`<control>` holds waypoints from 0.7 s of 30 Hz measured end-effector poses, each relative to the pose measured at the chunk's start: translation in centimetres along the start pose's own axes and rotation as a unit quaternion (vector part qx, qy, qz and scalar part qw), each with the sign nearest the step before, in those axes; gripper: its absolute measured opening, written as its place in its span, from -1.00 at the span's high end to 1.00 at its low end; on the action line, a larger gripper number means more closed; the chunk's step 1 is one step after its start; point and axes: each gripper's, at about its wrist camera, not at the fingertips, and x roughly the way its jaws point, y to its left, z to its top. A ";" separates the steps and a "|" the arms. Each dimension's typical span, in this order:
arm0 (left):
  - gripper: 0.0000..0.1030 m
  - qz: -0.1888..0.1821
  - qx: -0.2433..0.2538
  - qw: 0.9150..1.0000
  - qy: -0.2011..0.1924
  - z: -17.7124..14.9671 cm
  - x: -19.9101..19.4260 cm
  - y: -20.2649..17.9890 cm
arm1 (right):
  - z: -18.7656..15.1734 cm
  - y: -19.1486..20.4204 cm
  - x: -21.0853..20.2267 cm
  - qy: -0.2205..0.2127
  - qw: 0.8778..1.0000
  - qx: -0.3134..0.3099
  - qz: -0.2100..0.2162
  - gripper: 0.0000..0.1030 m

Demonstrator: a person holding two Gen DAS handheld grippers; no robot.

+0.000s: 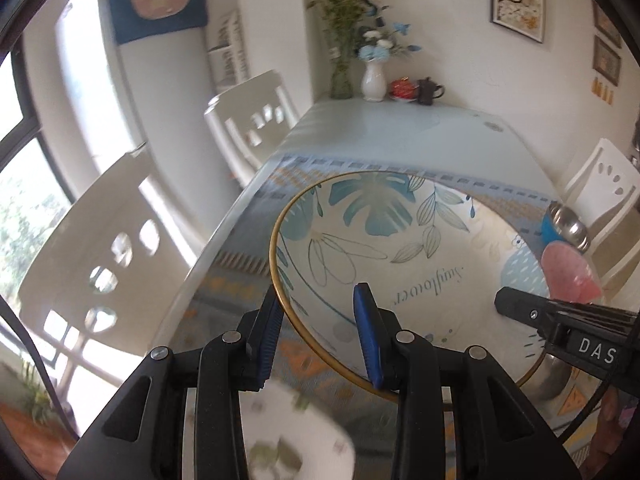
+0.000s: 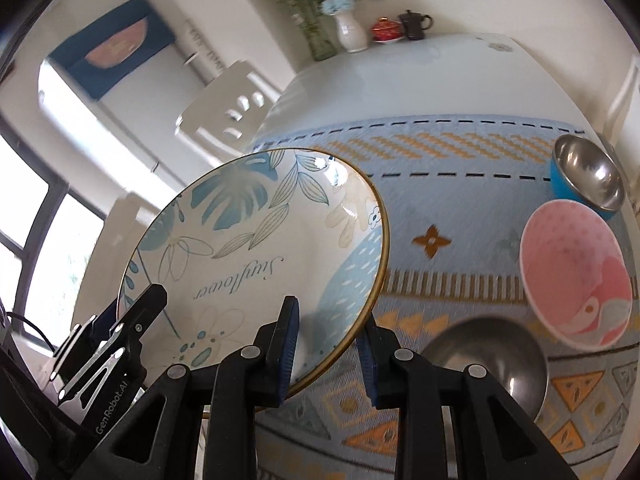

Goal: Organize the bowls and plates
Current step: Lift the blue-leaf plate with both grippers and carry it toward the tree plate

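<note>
Both hand-held grippers are closed on one large leaf-patterned plate [image 2: 256,248]: the left gripper [image 1: 320,336] is clamped over the gold rim on one side, and the right gripper [image 2: 328,354] is pinched on the rim at the opposite side. The plate is held tilted and lifted clear above the patterned cloth [image 2: 460,216] near the tabletop's near edge. Toward the cloth's right edge a pink bowl [image 2: 576,272] is seen, with a blue-sided steel bowl [image 2: 588,178] just beyond it and a plain steel bowl [image 2: 492,360] nearer the camera. The plate is judged to be glazed ceramic: stiff, fairly heavy, slippery at the rim and easily chipped. A two-sided hold on opposite rim edges is judged the safest, since a single pinch would likely let it swing or slide.
</note>
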 end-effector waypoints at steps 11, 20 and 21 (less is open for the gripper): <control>0.37 0.056 -0.083 0.994 0.042 -7.8 -3.3 5.7 | -7.1 4.1 1.5 0.058 0.995 -0.070 0.042 0.47; 0.37 0.098 -0.140 0.983 0.060 -12.0 -5.1 9.9 | -11.0 8.8 3.1 0.096 0.983 -0.138 0.068 0.47; 0.37 0.101 -0.145 0.982 0.062 -12.4 -5.2 10.2 | -11.3 9.1 3.2 0.099 0.982 -0.144 0.070 0.47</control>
